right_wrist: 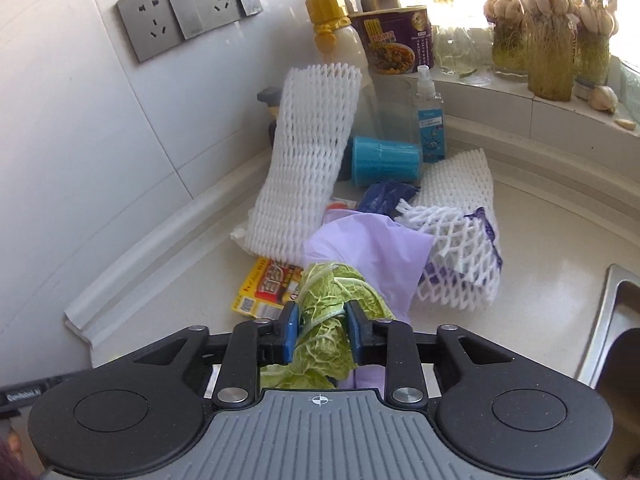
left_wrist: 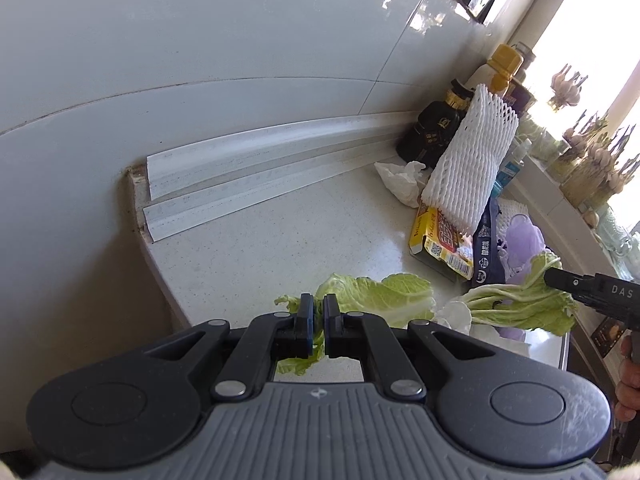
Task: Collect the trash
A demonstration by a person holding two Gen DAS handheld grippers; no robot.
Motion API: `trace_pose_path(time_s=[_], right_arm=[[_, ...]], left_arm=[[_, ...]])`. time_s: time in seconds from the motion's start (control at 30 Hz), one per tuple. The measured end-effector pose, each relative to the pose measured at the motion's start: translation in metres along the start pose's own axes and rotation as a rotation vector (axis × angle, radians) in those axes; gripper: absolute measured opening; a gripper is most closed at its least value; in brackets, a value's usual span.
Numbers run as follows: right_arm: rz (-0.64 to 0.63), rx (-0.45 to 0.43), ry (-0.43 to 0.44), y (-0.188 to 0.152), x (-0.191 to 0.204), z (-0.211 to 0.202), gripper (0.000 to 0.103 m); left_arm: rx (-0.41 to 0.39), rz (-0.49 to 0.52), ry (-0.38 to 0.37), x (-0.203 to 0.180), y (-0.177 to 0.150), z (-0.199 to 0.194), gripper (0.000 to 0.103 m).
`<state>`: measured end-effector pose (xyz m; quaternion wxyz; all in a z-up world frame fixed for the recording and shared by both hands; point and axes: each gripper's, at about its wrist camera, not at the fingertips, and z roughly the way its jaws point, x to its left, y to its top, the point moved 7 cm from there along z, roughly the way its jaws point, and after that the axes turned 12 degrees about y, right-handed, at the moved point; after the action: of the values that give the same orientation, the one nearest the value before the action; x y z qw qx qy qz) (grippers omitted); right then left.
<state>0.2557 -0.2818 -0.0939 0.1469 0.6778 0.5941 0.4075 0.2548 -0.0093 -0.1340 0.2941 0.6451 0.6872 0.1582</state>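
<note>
My left gripper (left_wrist: 319, 312) pinching cabbage leaf (left_wrist: 384, 296) at counter (left_wrist: 248, 248) edge. My right gripper (right_wrist: 322, 334) clamping second cabbage leaf (right_wrist: 332, 320) beside foam net (right_wrist: 308, 160) pile.

Two green cabbage leaves (left_wrist: 384, 300) (right_wrist: 332, 320) — each pinched, beside piled wrappers (right_wrist: 304, 168).

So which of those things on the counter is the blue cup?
Start at the grey wall sockets and drop to the counter corner. Right of the tall white foam net, the blue cup lies on its side: the only ribbed turquoise thing there.
</note>
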Motion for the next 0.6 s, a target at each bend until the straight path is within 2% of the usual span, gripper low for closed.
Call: trace_pose_path(time_s=[0.1, 0.2, 0.4, 0.47, 0.6], right_arm=[[-0.095, 0.013, 0.011, -0.007, 0.008, -0.007, 0.044], [-0.266, 0.043, 0.016, -0.014, 0.025, -0.009, 0.044], [-0.578, 0.170, 0.048, -0.027, 0.057, 0.011, 0.044], [-0.637, 0.229, 0.067, -0.028, 0.064, 0.024, 0.044], [-0.674, 0.317, 0.054, -0.034, 0.065, 0.053, 0.039]], left_arm=[[0.004, -0.007, 0.006, 0.003, -0.002, -0.001, 0.004], [0.009, -0.017, 0.009, 0.004, -0.005, -0.002, 0.004], [0.019, -0.028, 0.017, 0.004, -0.010, 0.000, 0.004], [0.023, -0.036, 0.019, 0.004, -0.012, 0.001, 0.004], [0.029, -0.043, 0.019, 0.001, -0.017, 0.002, 0.004]])
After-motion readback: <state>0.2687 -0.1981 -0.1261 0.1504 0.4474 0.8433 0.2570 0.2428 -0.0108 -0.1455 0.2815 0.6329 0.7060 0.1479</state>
